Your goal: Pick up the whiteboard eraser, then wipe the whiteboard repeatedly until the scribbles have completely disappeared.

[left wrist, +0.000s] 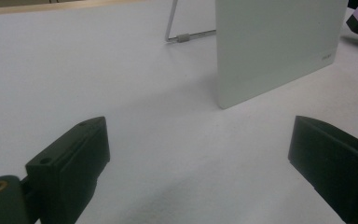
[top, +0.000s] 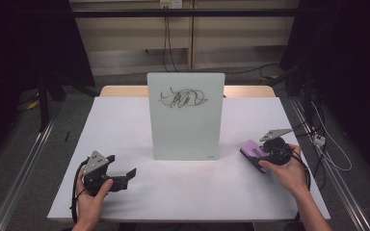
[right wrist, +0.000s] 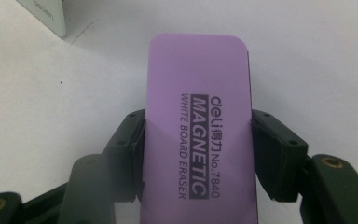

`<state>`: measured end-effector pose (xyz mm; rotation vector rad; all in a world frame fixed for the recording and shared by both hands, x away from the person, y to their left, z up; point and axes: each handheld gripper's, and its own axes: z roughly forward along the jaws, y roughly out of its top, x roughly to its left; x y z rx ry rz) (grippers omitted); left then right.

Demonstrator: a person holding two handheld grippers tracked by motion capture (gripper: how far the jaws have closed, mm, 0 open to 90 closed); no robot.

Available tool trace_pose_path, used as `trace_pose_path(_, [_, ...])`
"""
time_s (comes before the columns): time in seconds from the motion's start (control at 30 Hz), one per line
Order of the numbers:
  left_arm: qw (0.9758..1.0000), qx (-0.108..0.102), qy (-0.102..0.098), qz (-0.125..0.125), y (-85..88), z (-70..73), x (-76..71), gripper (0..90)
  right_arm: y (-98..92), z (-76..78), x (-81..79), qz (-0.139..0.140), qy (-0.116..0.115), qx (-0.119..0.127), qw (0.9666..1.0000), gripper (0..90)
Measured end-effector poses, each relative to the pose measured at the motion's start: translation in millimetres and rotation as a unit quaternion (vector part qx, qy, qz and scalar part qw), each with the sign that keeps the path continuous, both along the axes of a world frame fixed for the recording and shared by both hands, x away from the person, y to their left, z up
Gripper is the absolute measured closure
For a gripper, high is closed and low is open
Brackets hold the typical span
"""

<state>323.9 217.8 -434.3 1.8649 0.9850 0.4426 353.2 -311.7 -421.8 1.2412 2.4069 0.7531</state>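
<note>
Two grippers are at work over a white-topped bench, one in each of the person's hands. A small whiteboard stands upright near the middle of the bench, propped from behind on a thin wire stand, and a black scribble runs across its upper part.

The right gripper is clamped on a purple magnetic whiteboard eraser, one black jaw pressed against each long side. The printed label faces up, reading "deli MAGNETIC WHITE BOARD ERASER No. 7840". From above, the eraser sits low over the bench just beside the whiteboard's lower right corner, apart from the board itself, with the right hand wrapped around the gripper body behind it. I cannot tell whether the eraser rests on the bench or is lifted just clear of it.

The left gripper is held near the front left of the bench by the left hand, well apart from the board. Its jaws stand wide apart with bare bench surface between them, and they point toward the whiteboard's lower left corner.
</note>
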Motion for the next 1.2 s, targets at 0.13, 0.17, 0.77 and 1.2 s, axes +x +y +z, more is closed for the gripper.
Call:
trace_pose_path(0.13, [1.0,0.003,0.001,-0.001,0.5,-0.3,-0.2,5.3,1.5,1.4,-1.9,-0.002,-0.013,0.013,0.9998,41.5])
trace_pose_path(0.17, [1.0,0.002,0.001,0.0,0.9,-0.2,-0.4,5.3,2.3,1.8,-2.3,0.0,-0.018,0.017,0.9997,41.5])
trace_pose_path(0.77, [1.0,0.004,0.001,0.002,2.4,0.3,-1.3,5.3,13.9,11.8,-11.8,0.023,-0.071,0.06,0.9954,41.6])
trace_pose_path(1.2, [1.0,0.005,0.003,0.0,2.1,0.3,-1.9,5.3,27.6,22.6,-19.8,0.062,-0.109,0.059,0.9904,41.6])
